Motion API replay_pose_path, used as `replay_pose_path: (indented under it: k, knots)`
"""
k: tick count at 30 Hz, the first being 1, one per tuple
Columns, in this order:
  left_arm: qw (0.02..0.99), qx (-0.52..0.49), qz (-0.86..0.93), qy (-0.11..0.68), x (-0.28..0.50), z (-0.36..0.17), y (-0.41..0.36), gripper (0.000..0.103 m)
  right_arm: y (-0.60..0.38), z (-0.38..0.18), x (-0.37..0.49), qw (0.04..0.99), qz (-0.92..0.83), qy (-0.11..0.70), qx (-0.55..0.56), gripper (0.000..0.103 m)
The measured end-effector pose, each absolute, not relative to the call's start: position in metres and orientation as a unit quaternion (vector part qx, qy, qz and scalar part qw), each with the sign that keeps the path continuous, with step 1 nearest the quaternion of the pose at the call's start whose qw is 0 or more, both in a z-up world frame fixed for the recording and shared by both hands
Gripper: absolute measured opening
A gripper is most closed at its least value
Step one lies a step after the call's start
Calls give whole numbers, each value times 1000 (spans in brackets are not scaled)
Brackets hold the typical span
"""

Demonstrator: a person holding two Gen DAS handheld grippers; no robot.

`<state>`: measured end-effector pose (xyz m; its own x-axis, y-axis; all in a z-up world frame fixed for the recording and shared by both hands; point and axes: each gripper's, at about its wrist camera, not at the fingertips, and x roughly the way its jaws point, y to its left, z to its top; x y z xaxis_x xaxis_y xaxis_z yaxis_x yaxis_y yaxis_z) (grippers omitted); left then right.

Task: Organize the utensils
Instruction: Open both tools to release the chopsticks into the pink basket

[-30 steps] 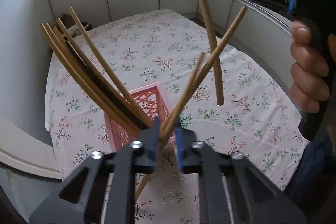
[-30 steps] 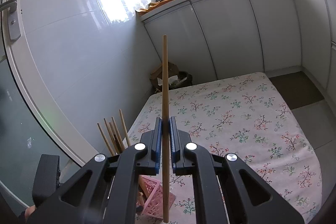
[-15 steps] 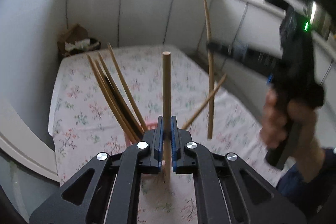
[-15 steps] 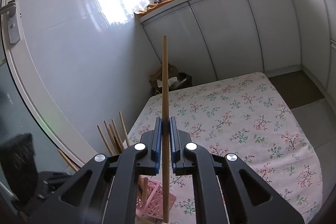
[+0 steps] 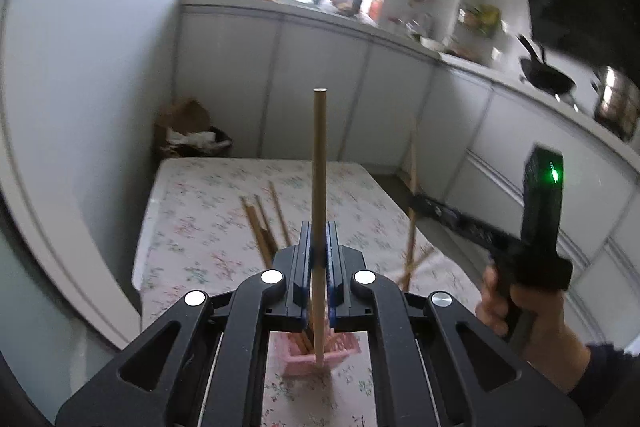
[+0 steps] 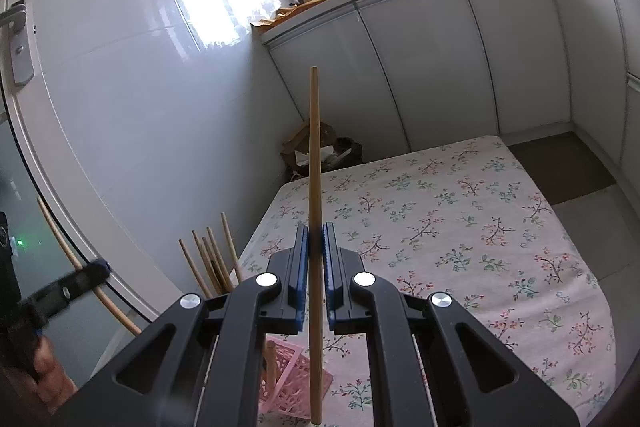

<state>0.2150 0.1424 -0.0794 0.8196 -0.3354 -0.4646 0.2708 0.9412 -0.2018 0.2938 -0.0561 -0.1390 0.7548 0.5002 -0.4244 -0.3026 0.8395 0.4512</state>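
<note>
My left gripper (image 5: pixel 319 247) is shut on a wooden chopstick (image 5: pixel 319 163) that stands upright, its lower end over the pink basket (image 5: pixel 312 354). Several more chopsticks (image 5: pixel 262 225) lean in that basket. My right gripper (image 6: pixel 316 251) is shut on another upright chopstick (image 6: pixel 314 155), above and to the right of the pink basket (image 6: pixel 290 383). The right gripper also shows blurred at the right of the left wrist view (image 5: pixel 456 217). The left gripper shows at the left edge of the right wrist view (image 6: pixel 68 285), holding its chopstick (image 6: pixel 76 261).
The basket stands near the left front of a table with a floral cloth (image 6: pixel 460 227). White cabinets (image 6: pixel 420 67) run behind and to the right. A cardboard box with rubbish (image 6: pixel 316 147) sits on the floor past the table's far end.
My left gripper has lifted and tilted up with its chopstick, from low beside the basket to above it. The right gripper has stayed almost still with its chopstick.
</note>
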Motion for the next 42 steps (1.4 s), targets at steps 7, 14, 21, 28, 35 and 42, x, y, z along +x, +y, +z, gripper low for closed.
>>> replay_pose_path:
  k: [7, 14, 21, 28, 35, 42]
  knots:
    - [957, -88, -139, 239, 216, -72, 149, 5, -57, -140, 294, 919, 219, 274, 182, 7]
    - [959, -49, -113, 256, 223, -84, 135, 5, -57, -141, 294, 919, 216, 274, 181, 7]
    - [940, -9, -115, 322, 247, -120, 111, 7, -48, -143, 294, 924, 210, 266, 177, 7]
    - [948, -69, -89, 297, 240, -110, 138, 51, -41, -140, 299, 925, 220, 228, 212, 7]
    - [943, -161, -38, 290, 239, -109, 171, 53, -11, -155, 309, 923, 231, 225, 210, 7]
    - [937, -164, -16, 309, 240, -116, 178, 53, 18, -159, 300, 947, 219, 192, 132, 7]
